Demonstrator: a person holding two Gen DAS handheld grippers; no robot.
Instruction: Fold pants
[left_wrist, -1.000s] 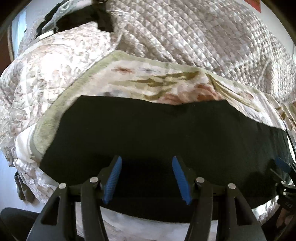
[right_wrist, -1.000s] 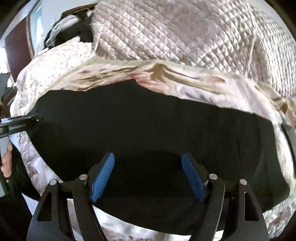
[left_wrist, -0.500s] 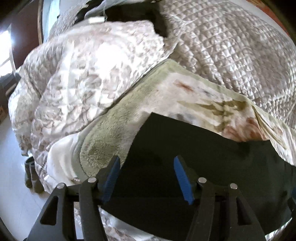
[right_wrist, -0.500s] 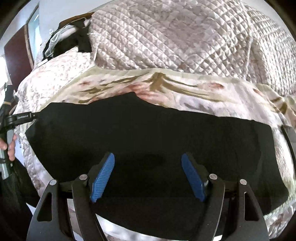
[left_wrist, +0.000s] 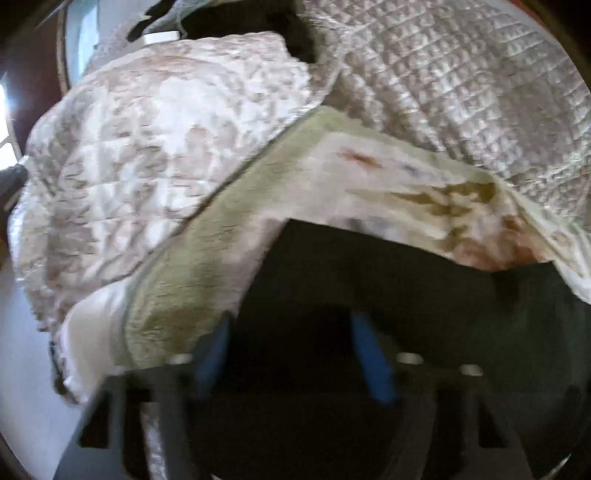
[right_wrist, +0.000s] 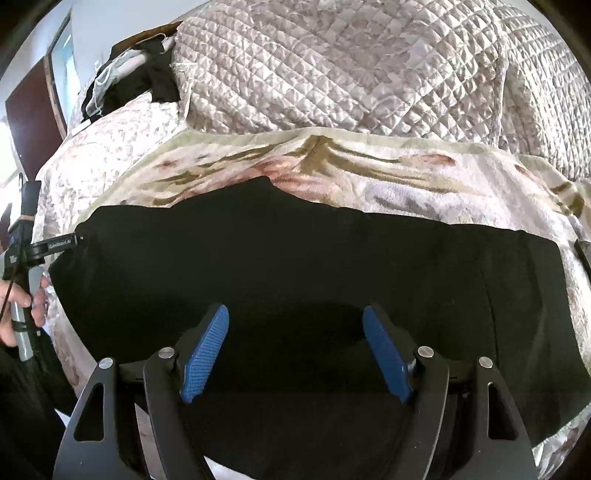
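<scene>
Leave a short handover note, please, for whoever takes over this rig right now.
Left claw: at the left end of the pants. Its jaws have just been closing and are apart over the fabric, with no grip seen.
Right claw: open, empty, over the near edge of the pants.
Pants: black, spread flat on the floral blanket.
Done: laid out.
Left: the folding.

Setting: a bedroom in a home. Evidence: a bed (right_wrist: 96, 173) fills both wrist views, covered by a quilted satin bedspread (right_wrist: 351, 66) with a diamond-stitch pattern and a second floral quilt (left_wrist: 155, 147). A fleecy floral blanket (right_wrist: 406, 177) with a green border lies spread on top. Loose dark clothing (right_wrist: 147, 81) is heaped at the far end. Pale floor (left_wrist: 22, 369) beside the bed; dark wooden door (right_wrist: 33, 114) at left.
</scene>
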